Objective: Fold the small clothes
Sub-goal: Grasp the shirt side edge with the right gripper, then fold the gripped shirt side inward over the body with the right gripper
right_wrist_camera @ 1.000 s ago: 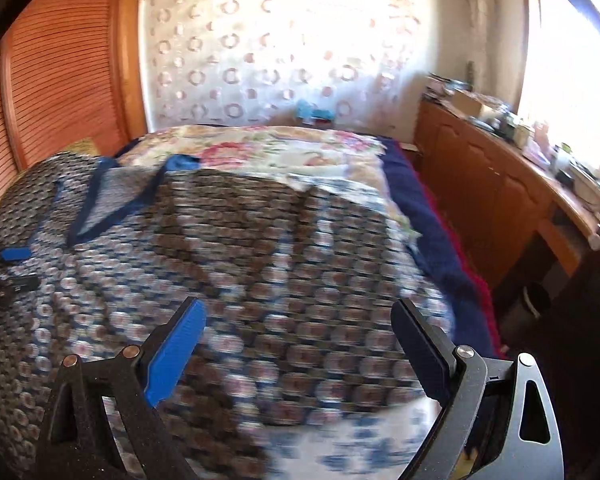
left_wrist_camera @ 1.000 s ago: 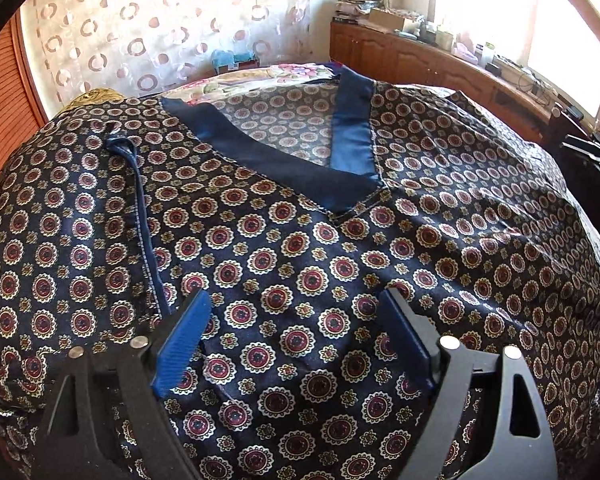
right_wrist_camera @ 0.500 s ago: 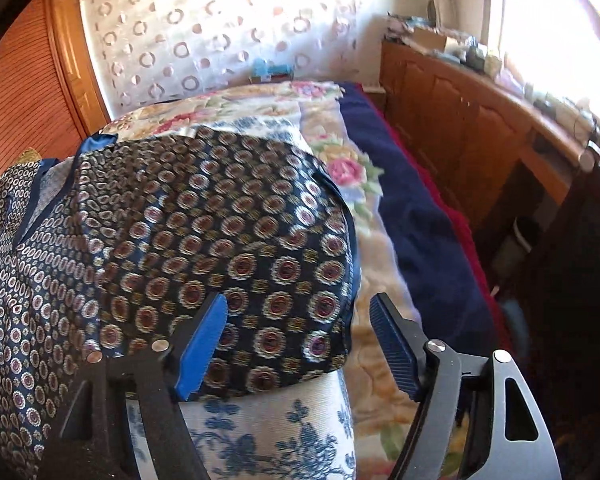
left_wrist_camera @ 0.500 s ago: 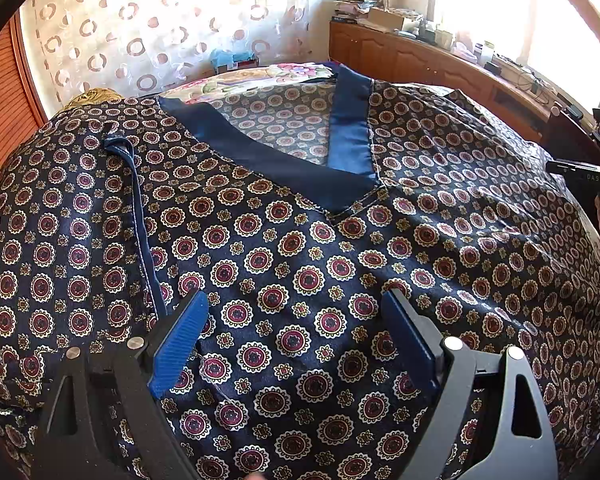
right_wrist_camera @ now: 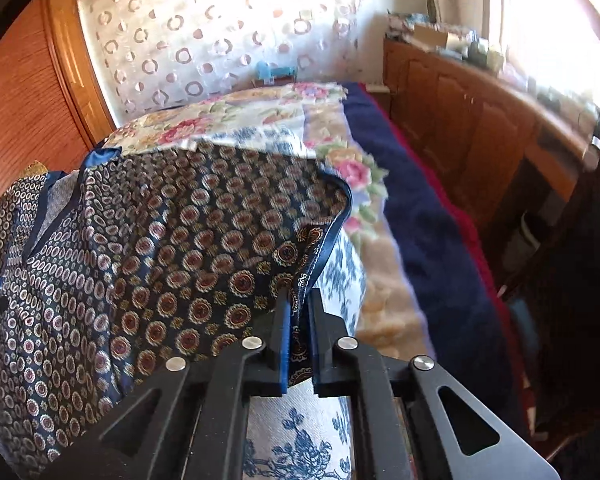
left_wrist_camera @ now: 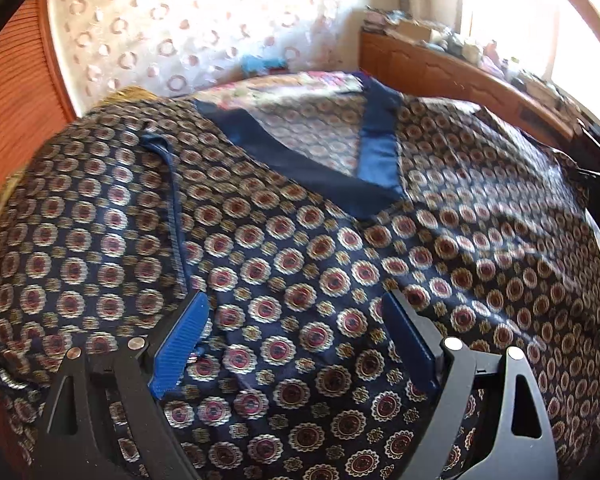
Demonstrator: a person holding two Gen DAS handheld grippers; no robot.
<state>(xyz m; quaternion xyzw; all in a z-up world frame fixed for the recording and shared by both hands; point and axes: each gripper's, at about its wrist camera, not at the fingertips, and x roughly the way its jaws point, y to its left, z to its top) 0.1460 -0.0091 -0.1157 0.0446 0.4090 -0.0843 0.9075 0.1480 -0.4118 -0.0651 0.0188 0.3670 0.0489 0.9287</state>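
A dark navy top [left_wrist_camera: 300, 240] patterned with red and gold medallions lies spread over the bed, its plain blue V-neck band [left_wrist_camera: 320, 172] toward the far side. My left gripper [left_wrist_camera: 296, 300] hovers open low over the chest area, with only flat cloth between its blue pads. A blue piped armhole seam [left_wrist_camera: 176, 220] runs down to its left finger. In the right wrist view the top [right_wrist_camera: 180, 240] fills the left half. My right gripper [right_wrist_camera: 299, 300] is shut on the piped sleeve hem [right_wrist_camera: 332, 236] at the top's right edge, and the cloth is pinched up between the pads.
The bed carries a floral cover [right_wrist_camera: 260, 116], a blue-and-white printed cloth [right_wrist_camera: 300, 440] under the top, and a navy blanket [right_wrist_camera: 420, 220] on its right side. A wooden cabinet [right_wrist_camera: 480, 128] with a cluttered top runs along the right. A curtain [right_wrist_camera: 220, 40] and a wooden door [right_wrist_camera: 20, 100] stand behind.
My right gripper slid to the top's right sleeve edge and shut on the hem, lifting it slightly. The left gripper stayed open in nearly the same spot.
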